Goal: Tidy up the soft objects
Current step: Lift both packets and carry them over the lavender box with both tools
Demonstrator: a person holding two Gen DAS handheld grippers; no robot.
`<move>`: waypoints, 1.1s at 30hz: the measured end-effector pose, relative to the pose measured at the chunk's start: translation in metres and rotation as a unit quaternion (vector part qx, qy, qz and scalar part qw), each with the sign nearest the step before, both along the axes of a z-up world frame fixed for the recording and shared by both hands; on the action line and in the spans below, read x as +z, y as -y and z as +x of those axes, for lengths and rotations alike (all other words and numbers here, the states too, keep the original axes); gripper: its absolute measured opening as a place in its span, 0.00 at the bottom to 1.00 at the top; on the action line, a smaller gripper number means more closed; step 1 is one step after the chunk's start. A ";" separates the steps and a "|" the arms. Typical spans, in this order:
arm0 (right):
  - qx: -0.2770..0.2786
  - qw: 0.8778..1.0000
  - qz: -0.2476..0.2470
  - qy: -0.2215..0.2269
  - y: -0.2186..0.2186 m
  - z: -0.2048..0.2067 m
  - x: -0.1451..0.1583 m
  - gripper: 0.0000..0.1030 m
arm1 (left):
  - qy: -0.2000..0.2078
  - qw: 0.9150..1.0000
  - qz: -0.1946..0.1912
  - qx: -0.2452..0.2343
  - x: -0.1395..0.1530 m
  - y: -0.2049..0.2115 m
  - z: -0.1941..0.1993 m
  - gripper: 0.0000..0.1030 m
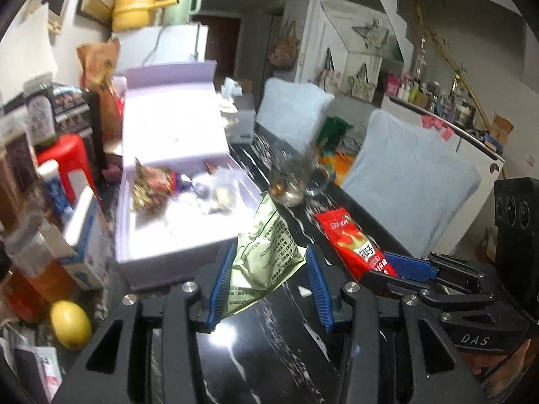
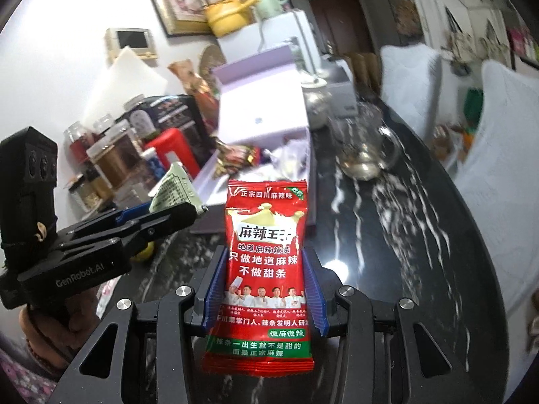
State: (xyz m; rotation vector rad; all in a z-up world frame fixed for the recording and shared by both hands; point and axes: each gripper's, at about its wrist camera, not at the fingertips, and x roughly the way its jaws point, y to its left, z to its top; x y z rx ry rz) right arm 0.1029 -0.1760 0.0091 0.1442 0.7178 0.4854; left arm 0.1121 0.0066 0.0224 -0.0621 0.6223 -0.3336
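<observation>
My left gripper (image 1: 267, 286) is shut on a pale green snack packet (image 1: 266, 256) and holds it above the black marble table, just in front of the open lilac box (image 1: 175, 245). My right gripper (image 2: 266, 289) is shut on a red spicy-snack packet (image 2: 266, 269), held upright over the table. The red packet (image 1: 353, 242) and the right gripper (image 1: 397, 271) show at the right of the left wrist view. The left gripper (image 2: 188, 210) with the green packet (image 2: 175, 192) shows at the left of the right wrist view. The lilac box (image 2: 269, 128) holds several wrapped snacks (image 1: 158, 185).
A glass teapot (image 1: 296, 181) stands on the black marble table (image 1: 269, 353) beyond the packets. A lemon (image 1: 70, 325), jars, a red stool (image 1: 70, 165) and cartons crowd the left side. Two light blue chairs (image 1: 404, 178) stand along the table's right edge.
</observation>
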 end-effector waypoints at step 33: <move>0.057 0.995 -0.008 0.081 -0.061 0.134 0.060 0.42 | 0.088 0.993 -0.021 0.077 0.041 -0.065 0.133 0.42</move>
